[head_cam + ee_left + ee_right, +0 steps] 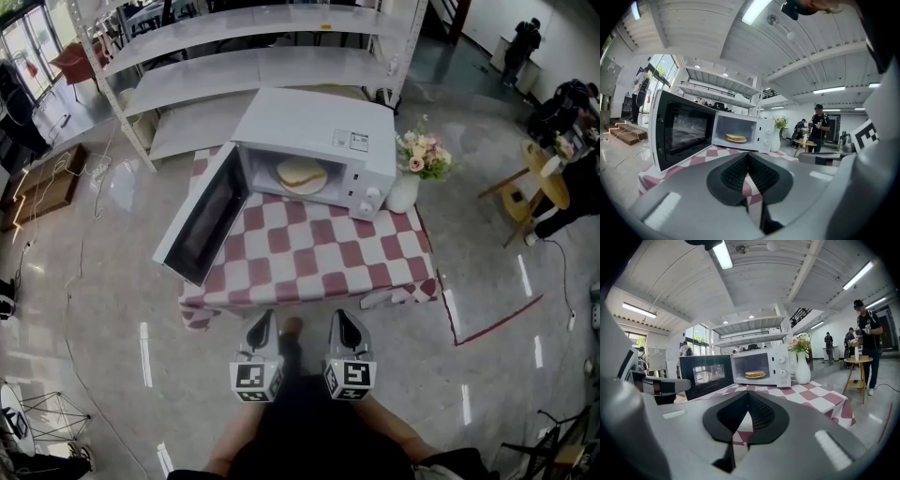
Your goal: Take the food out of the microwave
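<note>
Red-checked cloth counter [319, 258], 12 o'clock: closed, empty left gripper [264, 323] and right gripper [343, 323] risk shoving flat yellow food [301, 174] deeper unless opened.

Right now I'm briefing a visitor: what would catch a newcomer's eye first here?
The white microwave on the checkered table, door swung wide open, with flat yellowish food on a plate inside. A vase of flowers stands right of it. The left gripper and right gripper, both shut, hover short of the table.
</note>
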`<state>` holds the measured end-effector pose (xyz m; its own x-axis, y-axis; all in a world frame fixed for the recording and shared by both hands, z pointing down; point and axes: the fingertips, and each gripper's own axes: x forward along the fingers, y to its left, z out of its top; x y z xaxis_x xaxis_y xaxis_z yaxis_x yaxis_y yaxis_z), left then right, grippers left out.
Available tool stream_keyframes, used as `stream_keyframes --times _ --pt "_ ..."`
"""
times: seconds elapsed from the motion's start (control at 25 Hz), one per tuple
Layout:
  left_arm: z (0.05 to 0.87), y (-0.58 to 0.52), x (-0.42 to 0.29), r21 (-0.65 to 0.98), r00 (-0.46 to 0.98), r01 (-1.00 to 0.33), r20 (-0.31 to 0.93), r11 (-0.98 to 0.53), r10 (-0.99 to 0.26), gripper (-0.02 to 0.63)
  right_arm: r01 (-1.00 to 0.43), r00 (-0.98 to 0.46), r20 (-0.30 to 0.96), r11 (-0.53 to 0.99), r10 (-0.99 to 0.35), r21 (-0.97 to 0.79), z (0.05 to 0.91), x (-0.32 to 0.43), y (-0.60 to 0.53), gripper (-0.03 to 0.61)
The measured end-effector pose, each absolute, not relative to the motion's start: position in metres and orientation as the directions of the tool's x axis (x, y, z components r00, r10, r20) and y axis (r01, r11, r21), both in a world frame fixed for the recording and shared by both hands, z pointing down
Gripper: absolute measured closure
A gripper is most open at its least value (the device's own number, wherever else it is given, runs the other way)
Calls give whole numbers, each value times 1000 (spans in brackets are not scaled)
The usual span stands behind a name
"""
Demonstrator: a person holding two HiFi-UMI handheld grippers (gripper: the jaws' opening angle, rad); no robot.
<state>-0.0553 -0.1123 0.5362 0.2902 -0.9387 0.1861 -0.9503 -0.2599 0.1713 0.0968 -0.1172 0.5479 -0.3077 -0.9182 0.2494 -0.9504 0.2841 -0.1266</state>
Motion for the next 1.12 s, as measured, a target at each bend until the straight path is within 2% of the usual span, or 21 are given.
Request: stream_keyframes --times 1.12 --pt "534 -264 -57 264 399 -901 196 -343 -896 604 -978 -205 291 181 -934 -108 548 97 -236 578"
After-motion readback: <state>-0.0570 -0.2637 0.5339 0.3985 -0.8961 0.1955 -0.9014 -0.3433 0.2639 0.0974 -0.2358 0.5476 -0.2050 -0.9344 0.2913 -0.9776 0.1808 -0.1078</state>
